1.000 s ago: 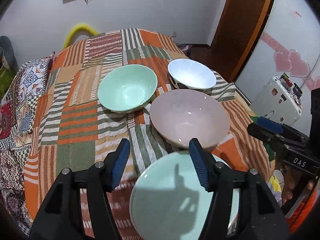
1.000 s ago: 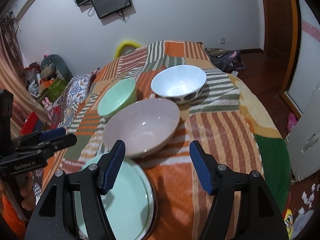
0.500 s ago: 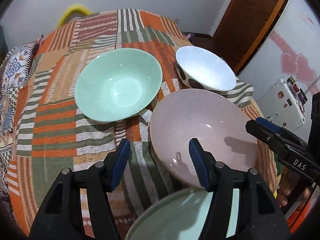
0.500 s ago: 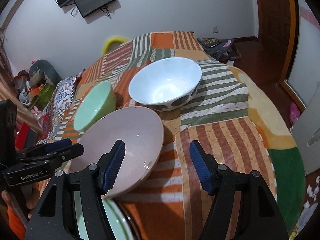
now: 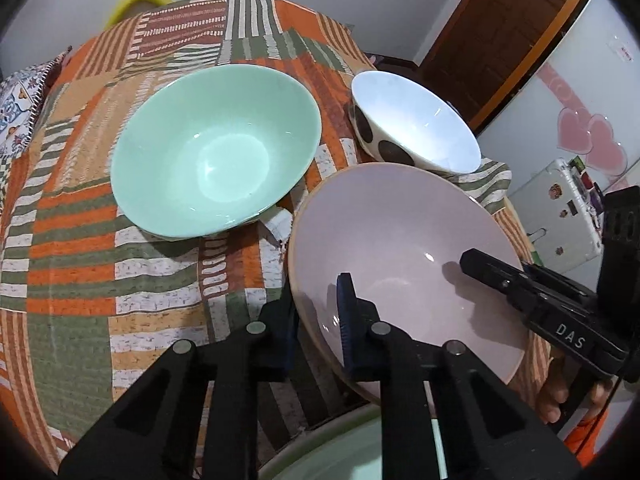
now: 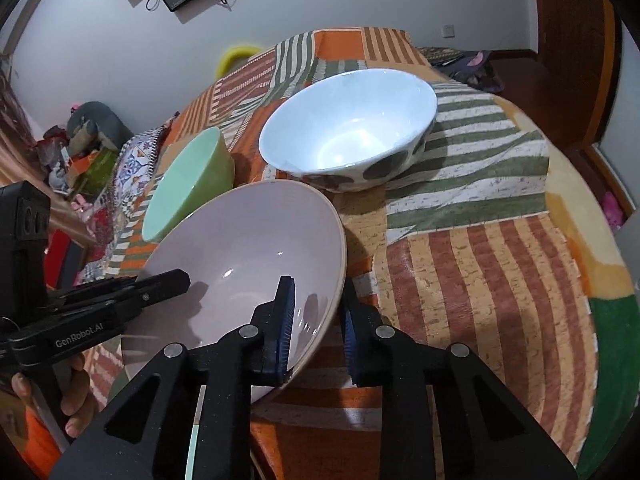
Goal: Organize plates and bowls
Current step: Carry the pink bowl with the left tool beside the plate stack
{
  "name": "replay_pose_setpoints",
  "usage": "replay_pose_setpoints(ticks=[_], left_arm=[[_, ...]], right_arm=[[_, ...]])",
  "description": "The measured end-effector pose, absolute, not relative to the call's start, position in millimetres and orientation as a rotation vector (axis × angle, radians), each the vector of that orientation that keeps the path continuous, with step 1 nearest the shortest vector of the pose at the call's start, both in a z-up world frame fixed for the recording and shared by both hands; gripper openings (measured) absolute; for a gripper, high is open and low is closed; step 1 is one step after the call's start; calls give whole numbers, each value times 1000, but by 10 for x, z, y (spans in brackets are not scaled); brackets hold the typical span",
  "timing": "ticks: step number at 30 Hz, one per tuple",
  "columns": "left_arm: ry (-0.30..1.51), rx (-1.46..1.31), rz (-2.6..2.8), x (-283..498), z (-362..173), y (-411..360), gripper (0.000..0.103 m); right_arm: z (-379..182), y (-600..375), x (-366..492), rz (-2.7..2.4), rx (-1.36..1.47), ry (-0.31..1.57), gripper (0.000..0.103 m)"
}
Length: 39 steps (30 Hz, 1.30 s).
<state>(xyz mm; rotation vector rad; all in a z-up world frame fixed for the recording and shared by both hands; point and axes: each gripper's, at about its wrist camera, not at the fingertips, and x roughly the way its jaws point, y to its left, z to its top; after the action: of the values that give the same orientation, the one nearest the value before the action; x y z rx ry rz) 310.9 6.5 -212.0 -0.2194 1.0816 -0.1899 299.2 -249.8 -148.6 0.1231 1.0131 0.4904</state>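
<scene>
Both grippers have just been closing, each with a wall of the wide, shallow, pale pink ceramic bowl point(image 5: 404, 248) between its pads. The left gripper point(image 5: 316, 328) is clamped on the bowl's near-left rim, one blue pad inside the bowl and the other outside, under the rim. The right gripper point(image 6: 316, 332) pinches the opposite side the same way, its inner pad against the glossy inside, its outer pad just beyond the edge. Half a second ago both pairs of fingers stood wide apart above the bowl; now they are down on it. I judge the two-handed hold is made and the lift can follow, probably toward a stack.

Beyond the left fingers sits the mint-green glazed bowl point(image 5: 216, 148), apart from the pink one; beyond the right fingers stands the white bowl with dark spots point(image 6: 348, 128), close to the pink rim. All rest on the striped orange, green and cream patchwork cloth point(image 5: 80, 264).

The outer left pad is mostly hidden behind the rim, so its contact is hard to confirm. A pale green plate point(image 5: 360, 452) below the fingers is cut off by the frame and the gripper bodies.
</scene>
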Motion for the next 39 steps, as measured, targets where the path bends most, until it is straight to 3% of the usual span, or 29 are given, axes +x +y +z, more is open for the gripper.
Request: replay_pose_setpoints(ticks=[39], left_arm=[[890,-181,-109,1890,-1094,278,17]], right_arm=[[-759,-2237,2284,598,75,833,18]])
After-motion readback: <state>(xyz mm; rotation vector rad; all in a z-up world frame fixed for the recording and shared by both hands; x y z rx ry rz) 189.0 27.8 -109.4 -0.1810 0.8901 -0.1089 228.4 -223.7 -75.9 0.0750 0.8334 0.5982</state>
